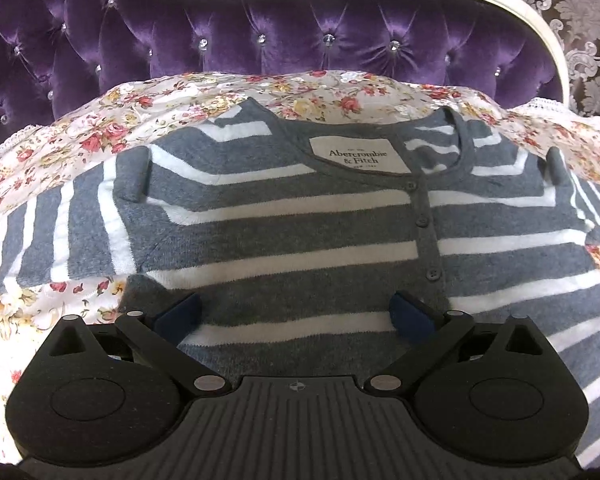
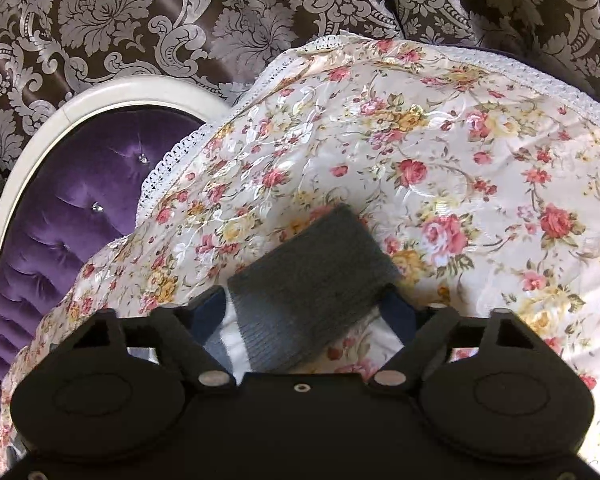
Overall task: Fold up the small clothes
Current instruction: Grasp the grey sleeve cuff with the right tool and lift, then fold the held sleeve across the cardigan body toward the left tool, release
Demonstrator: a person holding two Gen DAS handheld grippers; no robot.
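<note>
A: Start at the left tool. What is it doing?

B: Its blue pads are spread wide over the lower body of the striped sweater, with nothing clamped between them. The knit lies flat beneath.

A: Which way does the sweater run?

B: Its long axis goes from the tool up to the collar, and the collar points at the purple headboard. The button placket runs along that axis, right of the woven neck label. One sleeve stretches left of the label, the other right.

A: And the right tool?

B: Partly spread. The ribbed grey cuff lies between its pads; I cannot tell whether they press on it.

A: Room around it?

B: Beyond the cuff, the glossy floral bedspread is bare out to its white lace edge.

A: Farther back?

B: The tufted velvet headboard with its cream frame, then the brown damask wall.
</note>
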